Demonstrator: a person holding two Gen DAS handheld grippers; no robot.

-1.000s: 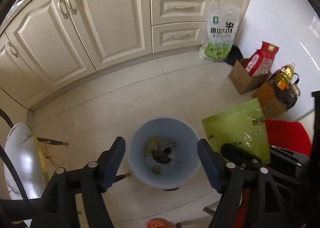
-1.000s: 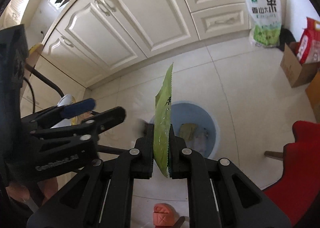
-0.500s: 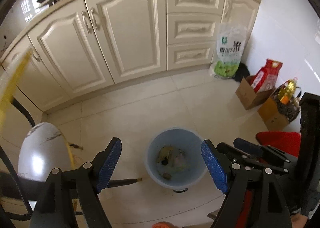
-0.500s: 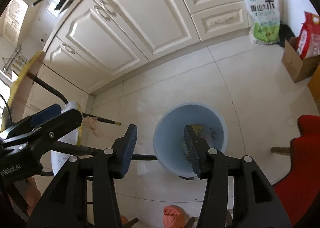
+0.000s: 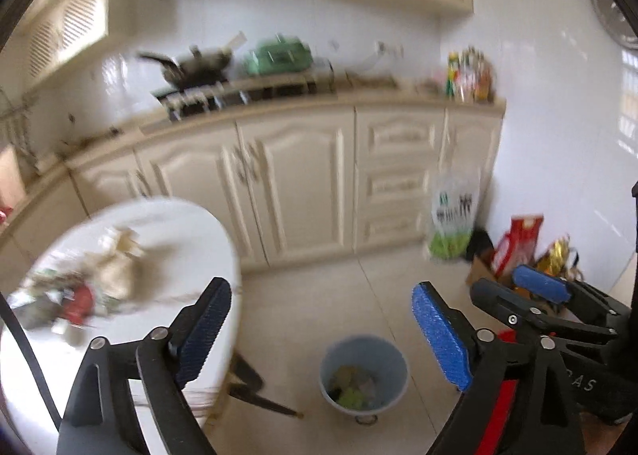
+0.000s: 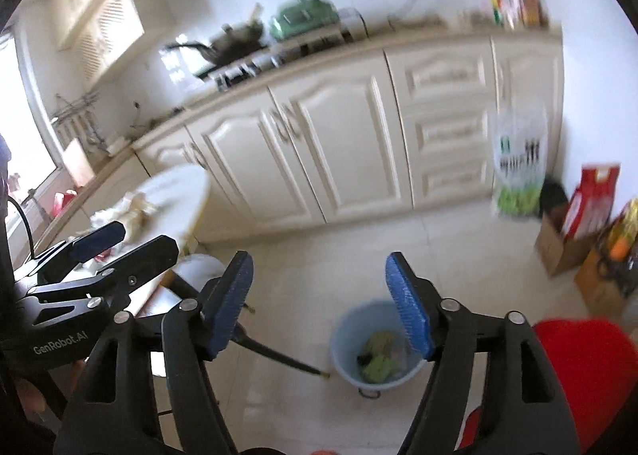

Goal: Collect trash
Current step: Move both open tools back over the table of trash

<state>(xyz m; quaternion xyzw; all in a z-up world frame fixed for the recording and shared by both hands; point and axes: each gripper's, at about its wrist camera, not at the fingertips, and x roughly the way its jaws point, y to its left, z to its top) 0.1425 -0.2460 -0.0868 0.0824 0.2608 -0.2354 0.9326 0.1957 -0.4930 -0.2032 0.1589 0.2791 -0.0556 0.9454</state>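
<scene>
Left wrist view: both tongs, left (image 5: 319,329) and right (image 6: 319,301), gape wide and empty above the blue bin (image 5: 365,375) on the floor. Remaining trash (image 5: 79,291) lies heaped on the white bench (image 5: 191,223), left; blur hides its long axis. Best approach, arguably: swing left and pinch one piece.
</scene>
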